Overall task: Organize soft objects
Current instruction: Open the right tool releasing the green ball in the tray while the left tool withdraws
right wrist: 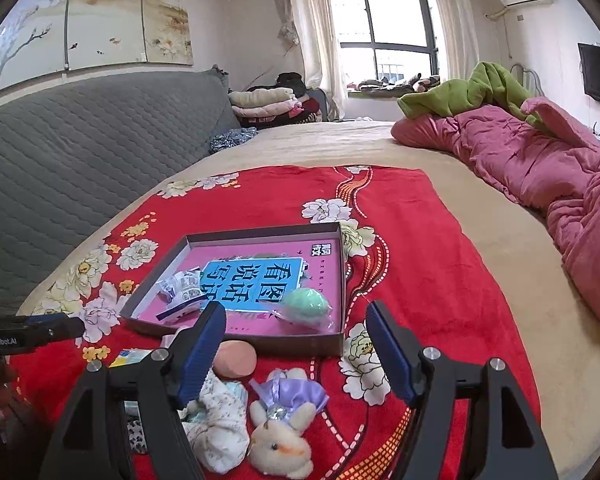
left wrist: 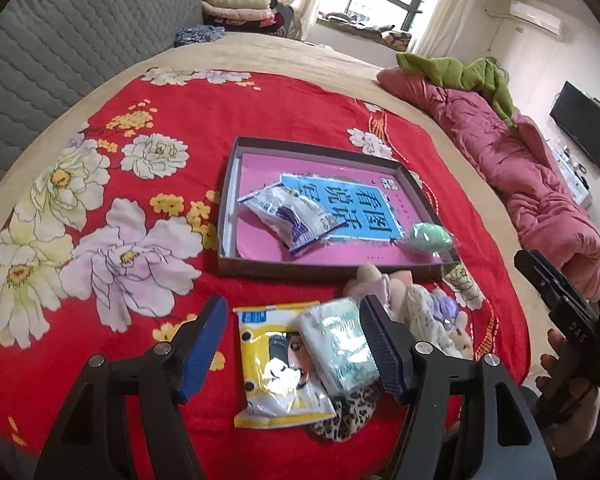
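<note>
A shallow brown box (left wrist: pixel 229 184) with a pink and blue book as its floor lies on the red flowered blanket. In it are a white and purple packet (left wrist: pixel 290 216) and a wrapped green ball (left wrist: pixel 428 238). My left gripper (left wrist: pixel 292 320) hangs open above a yellow packet (left wrist: pixel 276 364), a tissue pack (left wrist: pixel 340 344) and a leopard-print piece (left wrist: pixel 348 416), touching none. My right gripper (right wrist: pixel 296 316) is open and empty, over a pink puff (right wrist: pixel 236 360), a floral cloth bundle (right wrist: pixel 220 420) and a plush rabbit in a purple dress (right wrist: pixel 280 440). The box (right wrist: pixel 260 340) lies just beyond them.
A pink quilt (right wrist: pixel 540 160) with a green blanket (right wrist: pixel 468 92) runs along the bed's right side. The grey quilted headboard (right wrist: pixel 80 152) stands at the left, folded blankets (right wrist: pixel 268 106) behind it. A hand (left wrist: pixel 556 364) holds the right gripper's body (left wrist: pixel 560 304).
</note>
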